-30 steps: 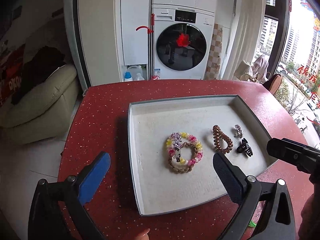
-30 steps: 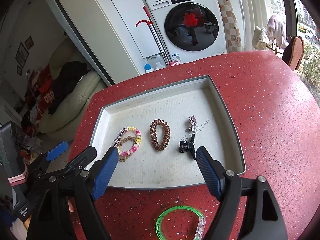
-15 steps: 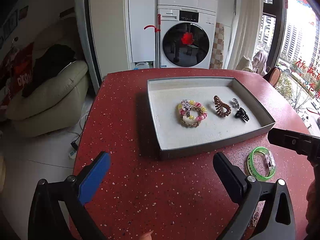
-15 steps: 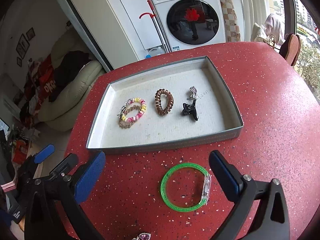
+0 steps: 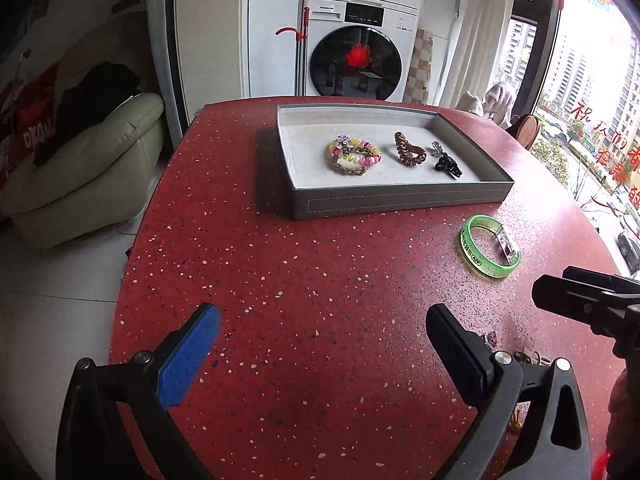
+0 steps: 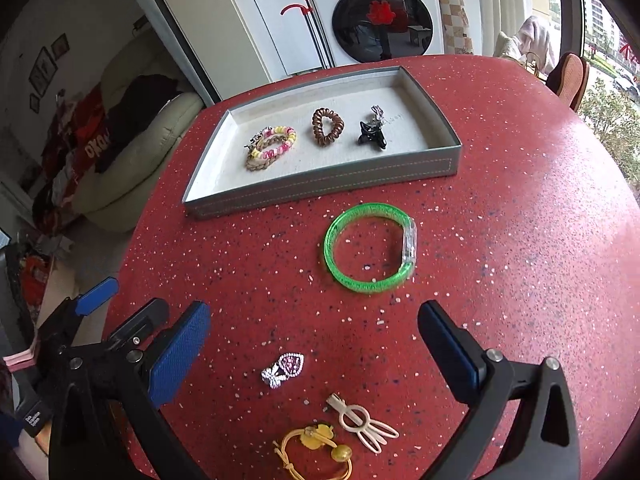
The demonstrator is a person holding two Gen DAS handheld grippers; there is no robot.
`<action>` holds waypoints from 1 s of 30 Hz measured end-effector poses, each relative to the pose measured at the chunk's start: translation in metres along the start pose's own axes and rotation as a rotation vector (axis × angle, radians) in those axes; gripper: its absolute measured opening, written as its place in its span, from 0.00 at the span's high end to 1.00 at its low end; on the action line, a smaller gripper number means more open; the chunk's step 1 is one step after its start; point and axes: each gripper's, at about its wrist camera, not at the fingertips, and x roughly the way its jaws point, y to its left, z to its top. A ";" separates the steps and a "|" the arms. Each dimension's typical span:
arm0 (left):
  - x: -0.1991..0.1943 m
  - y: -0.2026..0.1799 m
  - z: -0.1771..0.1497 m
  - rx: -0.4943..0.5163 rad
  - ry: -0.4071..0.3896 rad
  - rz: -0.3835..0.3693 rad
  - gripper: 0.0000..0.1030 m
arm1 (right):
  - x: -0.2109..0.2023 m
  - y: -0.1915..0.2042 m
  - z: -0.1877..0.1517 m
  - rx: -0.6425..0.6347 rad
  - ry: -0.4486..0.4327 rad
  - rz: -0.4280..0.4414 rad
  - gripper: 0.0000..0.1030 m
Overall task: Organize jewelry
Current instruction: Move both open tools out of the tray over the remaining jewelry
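Left gripper (image 5: 320, 344) is spread wide and carries nothing; it hangs over bare red table (image 5: 280, 280) at the 7 o'clock side of the left wrist view. Right gripper (image 6: 316, 332) likewise stands fully spread and carries nothing, with loose pieces lying on the table under and ahead of it.

Inspected left to right in the right wrist view. Grey tray (image 6: 320, 188) sits at 12 o'clock, toward the far side of the table. Inside it, at its left, a pink-and-yellow beaded bracelet (image 6: 276, 142) lies against a braided tan one; at its centre a brown coil hair tie (image 6: 328, 127); at its right a black claw clip (image 6: 372, 136) touching a small silver piece. These count as sorted.

Outstanding items, all on the table outside the tray: a green bangle (image 6: 370, 246) just in front of the tray's near wall, at 1 o'clock from the right gripper; a pink-and-silver brooch (image 6: 284, 370) between the fingers, at 6 o'clock; a cream hair clip (image 6: 362, 424) just beside it to the right; a yellow hair tie (image 6: 316, 452) at the bottom edge.

Assessment: roughly half done; four pieces remain, the bangle being nearest the tray.
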 end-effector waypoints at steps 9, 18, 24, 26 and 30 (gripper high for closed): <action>-0.002 -0.011 -0.027 0.005 0.045 -0.021 0.00 | -0.023 -0.015 -0.059 0.017 0.007 -0.109 0.00; -0.002 -0.035 -0.034 0.060 0.063 -0.054 0.00 | -0.035 -0.038 -0.098 0.071 0.015 -0.166 0.00; -0.001 -0.053 -0.030 0.120 0.071 -0.092 0.00 | -0.035 -0.044 -0.100 0.095 -0.003 -0.161 0.00; 0.002 -0.060 -0.030 0.151 0.077 -0.100 0.00 | -0.036 -0.047 -0.098 0.095 -0.010 -0.156 0.00; 0.008 -0.069 -0.034 0.210 0.094 -0.083 0.00 | -0.036 -0.054 -0.090 0.045 -0.006 -0.185 0.00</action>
